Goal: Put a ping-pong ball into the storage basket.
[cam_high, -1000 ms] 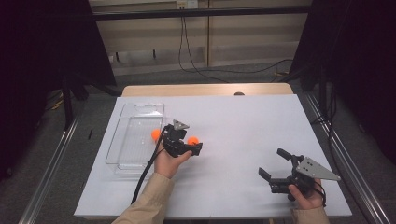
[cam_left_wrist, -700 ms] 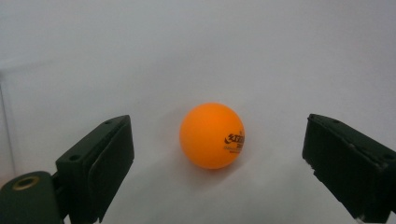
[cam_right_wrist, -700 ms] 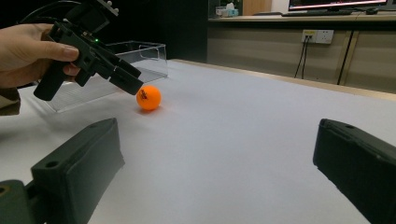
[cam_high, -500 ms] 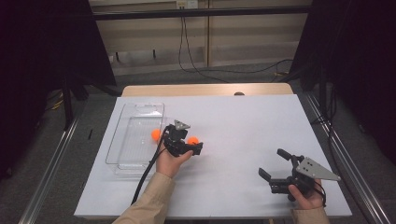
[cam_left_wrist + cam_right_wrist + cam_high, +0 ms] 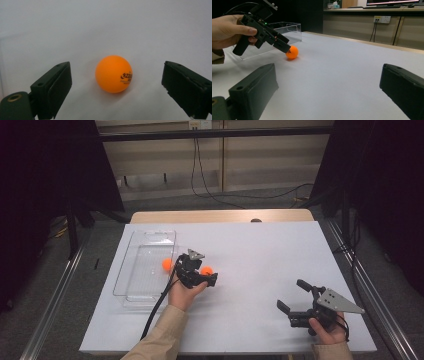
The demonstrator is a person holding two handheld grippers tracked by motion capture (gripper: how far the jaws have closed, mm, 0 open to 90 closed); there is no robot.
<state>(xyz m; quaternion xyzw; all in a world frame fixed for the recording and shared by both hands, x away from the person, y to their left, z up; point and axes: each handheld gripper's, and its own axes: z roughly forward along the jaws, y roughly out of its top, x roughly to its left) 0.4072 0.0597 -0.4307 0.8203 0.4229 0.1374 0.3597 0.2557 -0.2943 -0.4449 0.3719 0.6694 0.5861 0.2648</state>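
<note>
Two orange balls: one (image 5: 113, 74) between the wide left gripper (image 5: 113, 85), one (image 5: 167, 264) in the clear tray (image 5: 145, 292); right gripper (image 5: 327, 95) wide, empty.

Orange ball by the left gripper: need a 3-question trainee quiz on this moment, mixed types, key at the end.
1. True or false: the left gripper has its pads pressed on the orange ball.
2. Where does the second orange ball lie?
A. in the clear tray
B. beside the right gripper
C. on the floor
3. Fill in: the right gripper's jaws stand ____, with nothing between them.

Key
1. False. The ball sits on the white table between open jaws, with a gap on each side.
2. A
3. open
</note>
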